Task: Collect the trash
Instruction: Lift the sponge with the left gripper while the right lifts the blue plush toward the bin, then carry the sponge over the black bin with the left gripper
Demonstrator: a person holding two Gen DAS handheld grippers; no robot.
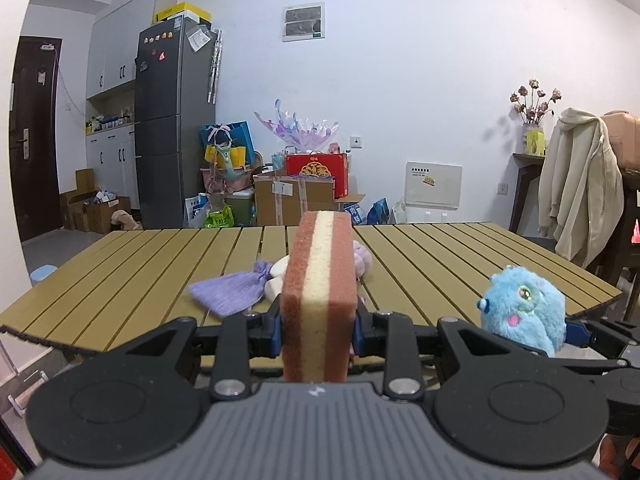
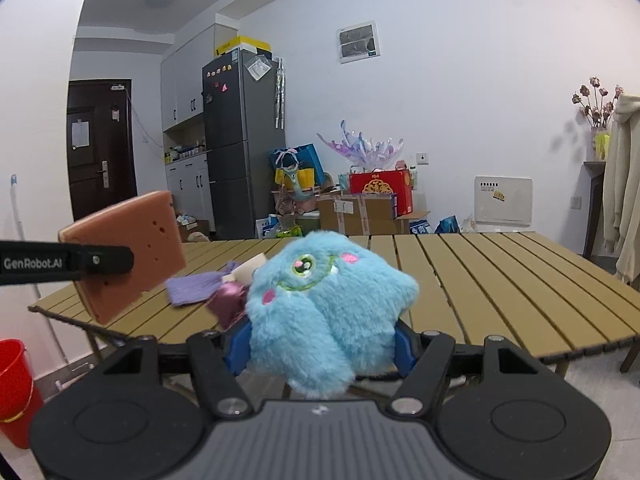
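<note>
Both are squishy featherweights: left gripper [image 1: 318,326] clamps the sponge [image 1: 319,296] mid-slab, right gripper [image 2: 320,350] squeezes the plush [image 2: 324,300] low, past the table's [image 2: 500,280] near edge.

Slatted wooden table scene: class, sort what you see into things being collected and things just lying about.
Being collected:
- orange-and-cream layered sponge block, clamped in left gripper
- fluffy blue plush monster, clamped in right gripper

Lying about:
- lilac pleated cloth pouch on table
- grey fridge
- red gift box
</note>
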